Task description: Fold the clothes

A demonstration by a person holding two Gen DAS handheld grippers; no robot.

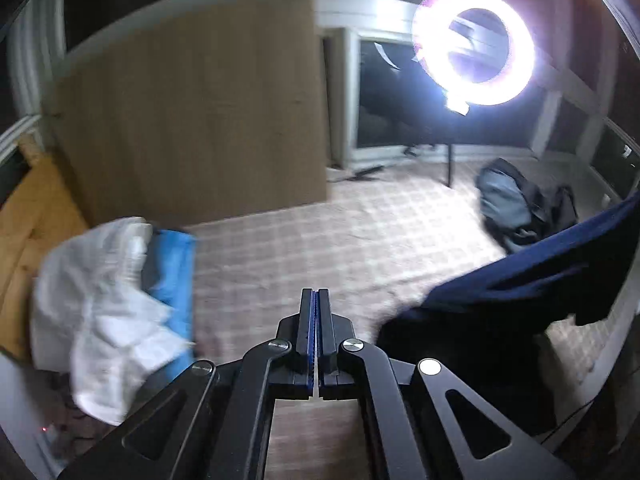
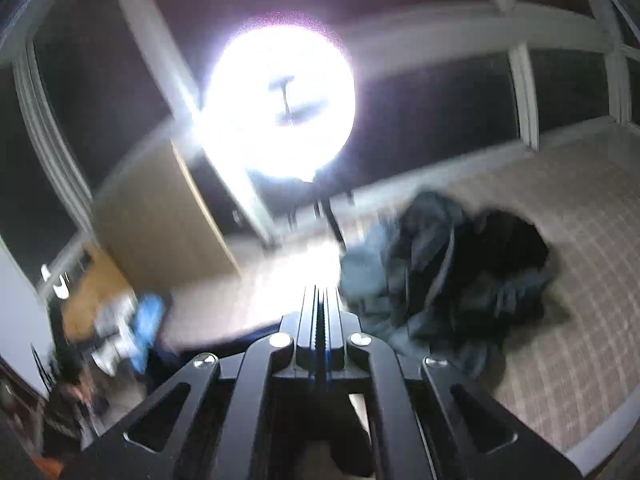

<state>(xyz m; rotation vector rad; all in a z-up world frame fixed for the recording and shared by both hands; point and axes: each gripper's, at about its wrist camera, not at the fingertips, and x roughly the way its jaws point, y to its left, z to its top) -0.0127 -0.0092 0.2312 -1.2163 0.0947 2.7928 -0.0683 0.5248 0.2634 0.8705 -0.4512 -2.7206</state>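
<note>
Two blurred fisheye views look out over a bed covered with a pale checked spread [image 1: 360, 240], lit by a bright ring light [image 1: 474, 46] on a thin stand at the far side.

In the left wrist view, the left gripper [image 1: 316, 296] sits low in the middle. Its black jaws are pressed together with only a thin blue strip of padding showing between them, and no cloth can be seen caught there. Just to its right, a navy garment [image 1: 500, 300] hangs raised off the spread, stretching from beside the gripper up to the right edge of the picture. What holds it up is out of view. At the left lies a heap of white cloth [image 1: 100, 300] with a folded blue cloth [image 1: 176, 280] touching it. A grey and dark pile [image 1: 516, 208] lies far off to the right, near the light's stand. A tan wooden panel [image 1: 192, 112] stands behind the bed.

In the right wrist view, the right gripper [image 2: 320, 292] is likewise closed tight, with nothing visible between its jaws. The grey and dark pile lies just beyond it and to the right on the spread. The white and blue cloths show small and smeared at the far left.
</note>
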